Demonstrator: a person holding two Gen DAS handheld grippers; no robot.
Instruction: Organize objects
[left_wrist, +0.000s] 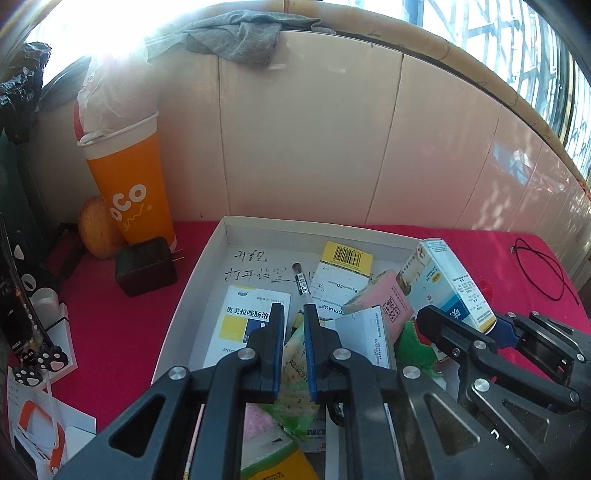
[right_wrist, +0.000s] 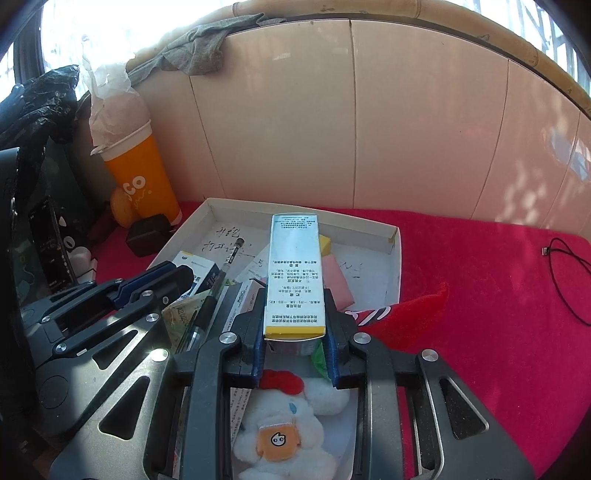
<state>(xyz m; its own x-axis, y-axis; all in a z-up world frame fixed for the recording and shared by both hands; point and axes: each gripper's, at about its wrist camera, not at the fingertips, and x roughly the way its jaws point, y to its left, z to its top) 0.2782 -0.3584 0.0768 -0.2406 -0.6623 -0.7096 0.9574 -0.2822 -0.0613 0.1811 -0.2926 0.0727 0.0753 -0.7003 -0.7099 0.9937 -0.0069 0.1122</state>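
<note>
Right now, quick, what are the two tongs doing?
Left tongs: closed, holding nothing that shows.
Right tongs: closed on the tall medicine box, over the white tray.

We see a red cloth (left_wrist: 122, 325) covering the table, backed by a beige tiled wall (left_wrist: 314, 140). Above the wall runs a bamboo rail (left_wrist: 406, 33), a grey rag (left_wrist: 240, 37) draped over it, with bright barred windows (left_wrist: 517, 44) behind.

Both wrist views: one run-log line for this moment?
right gripper: shut on medicine box, over white tray | left gripper: shut, empty, over tray clutter | pen in tray
</note>
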